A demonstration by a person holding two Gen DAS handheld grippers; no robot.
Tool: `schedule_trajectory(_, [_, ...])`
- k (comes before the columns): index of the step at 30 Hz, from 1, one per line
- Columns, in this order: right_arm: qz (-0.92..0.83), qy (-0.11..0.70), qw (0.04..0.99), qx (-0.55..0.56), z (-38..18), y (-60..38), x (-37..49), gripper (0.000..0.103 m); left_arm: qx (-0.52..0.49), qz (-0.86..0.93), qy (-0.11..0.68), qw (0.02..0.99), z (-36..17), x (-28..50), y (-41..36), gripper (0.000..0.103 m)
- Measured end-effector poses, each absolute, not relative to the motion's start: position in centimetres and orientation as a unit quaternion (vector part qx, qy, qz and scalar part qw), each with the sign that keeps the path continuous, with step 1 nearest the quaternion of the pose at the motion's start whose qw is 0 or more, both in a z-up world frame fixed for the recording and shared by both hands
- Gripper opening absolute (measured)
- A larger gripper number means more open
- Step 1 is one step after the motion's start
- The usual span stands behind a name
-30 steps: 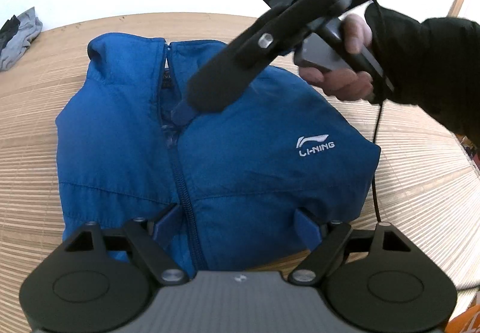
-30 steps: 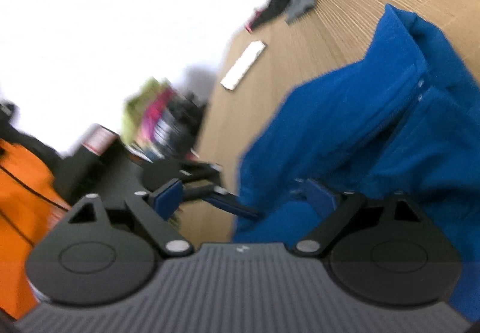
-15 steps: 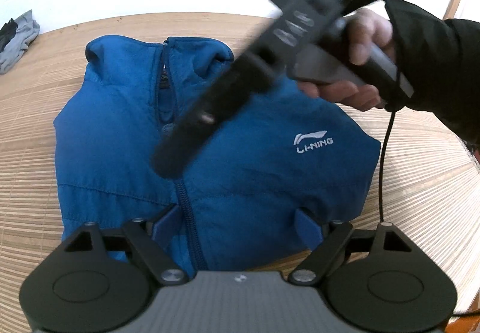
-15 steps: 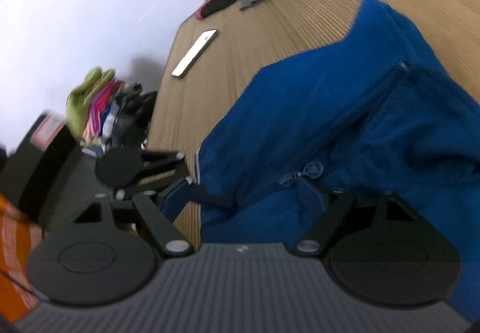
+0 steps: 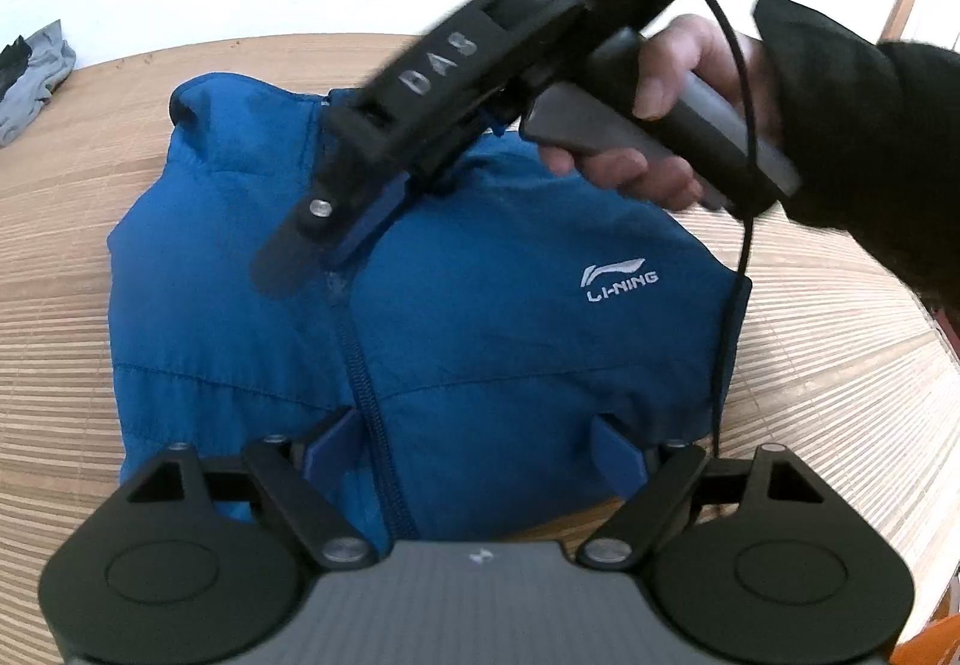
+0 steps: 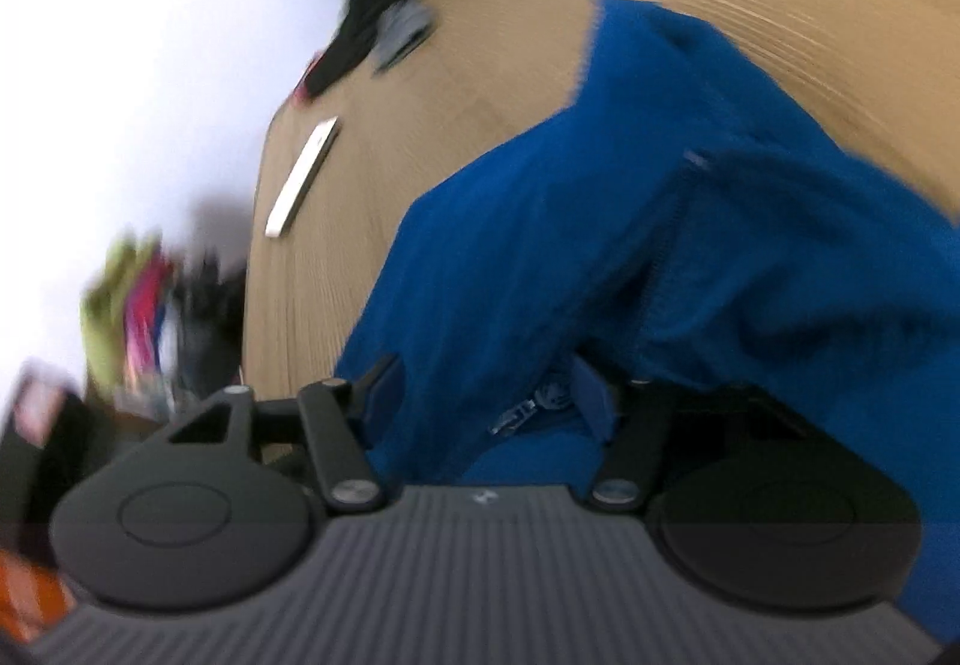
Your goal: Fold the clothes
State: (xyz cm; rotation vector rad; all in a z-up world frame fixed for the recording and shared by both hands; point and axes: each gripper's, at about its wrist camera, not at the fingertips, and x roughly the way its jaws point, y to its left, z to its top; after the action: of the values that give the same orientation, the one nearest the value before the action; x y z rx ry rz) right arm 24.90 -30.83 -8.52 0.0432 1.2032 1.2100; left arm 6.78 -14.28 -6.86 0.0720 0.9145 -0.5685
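Both jaws stand open: our left gripper (image 5: 477,440) at the hem and our right gripper (image 6: 486,395) over the zip of the blue jacket (image 5: 480,317), which we judge largely folded mid-table (image 5: 54,269), only tidying left.

A blue jacket (image 5: 468,317) is laid front-up and folded into a compact block on the tabletop (image 5: 54,269), zipped along the centre, collar raised at the far end, a white logo stitched on the chest.
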Motion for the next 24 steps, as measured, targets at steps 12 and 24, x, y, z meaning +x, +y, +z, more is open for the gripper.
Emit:
schedule_trajectory(12, [0.667, 0.467, 0.542, -0.207, -7.7, -27.4, 24.9, 0.08, 0.034, -0.275, 0.43, 0.859, -6.9, 6.2, -14.3, 0.086])
schedule_trajectory(24, [0.662, 0.559, 0.481, 0.134, -11.0, -31.7, 30.1, 0.076, 0.035, -0.271, 0.431, 0.86, -7.0, 6.7, -14.7, 0.088])
